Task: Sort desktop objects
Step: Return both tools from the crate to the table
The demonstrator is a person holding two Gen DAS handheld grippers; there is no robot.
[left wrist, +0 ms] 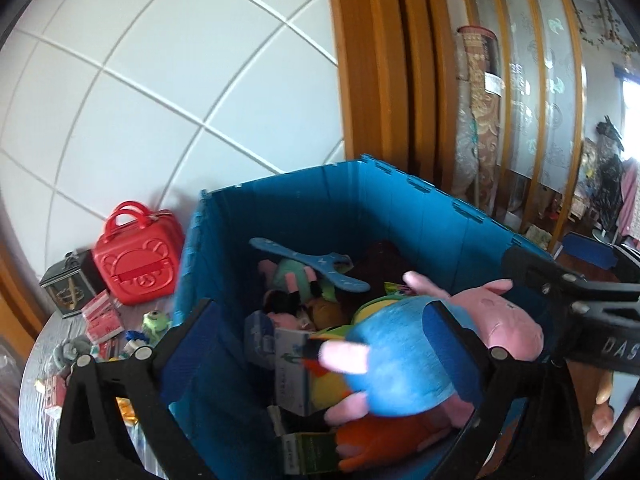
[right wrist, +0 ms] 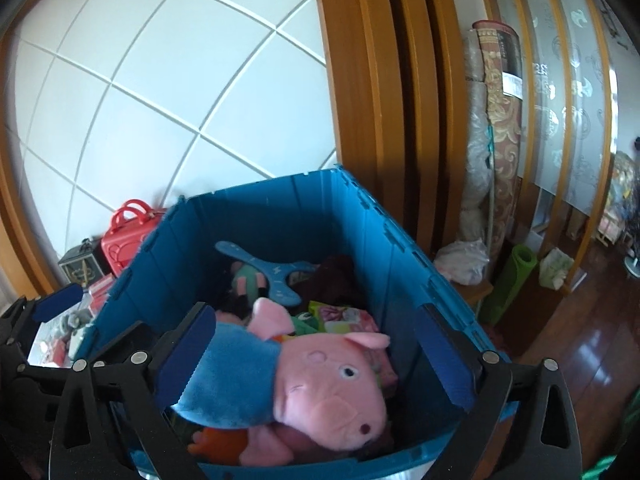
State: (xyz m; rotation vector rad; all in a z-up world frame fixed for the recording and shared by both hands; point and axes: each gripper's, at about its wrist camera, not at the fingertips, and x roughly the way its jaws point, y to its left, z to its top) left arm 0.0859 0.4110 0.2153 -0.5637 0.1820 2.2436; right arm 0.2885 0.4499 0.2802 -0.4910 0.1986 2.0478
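Observation:
A blue plastic crate [left wrist: 320,196] [right wrist: 280,208] holds several toys. A pink pig plush in a blue shirt [left wrist: 404,360] [right wrist: 304,384] lies on top of the pile inside it. My left gripper [left wrist: 320,356] is open above the crate, its pads on either side of the plush's body without pressing it. My right gripper [right wrist: 320,360] is open too, spread wide around the plush. A blue flat toy [left wrist: 308,260] [right wrist: 268,272] lies deeper in the crate.
A red toy case [left wrist: 136,256] [right wrist: 124,236], a dark lantern [left wrist: 68,284] and small loose items [left wrist: 104,332] lie on the table left of the crate. Wooden door frames [left wrist: 380,60] and rolled rugs [right wrist: 500,128] stand behind.

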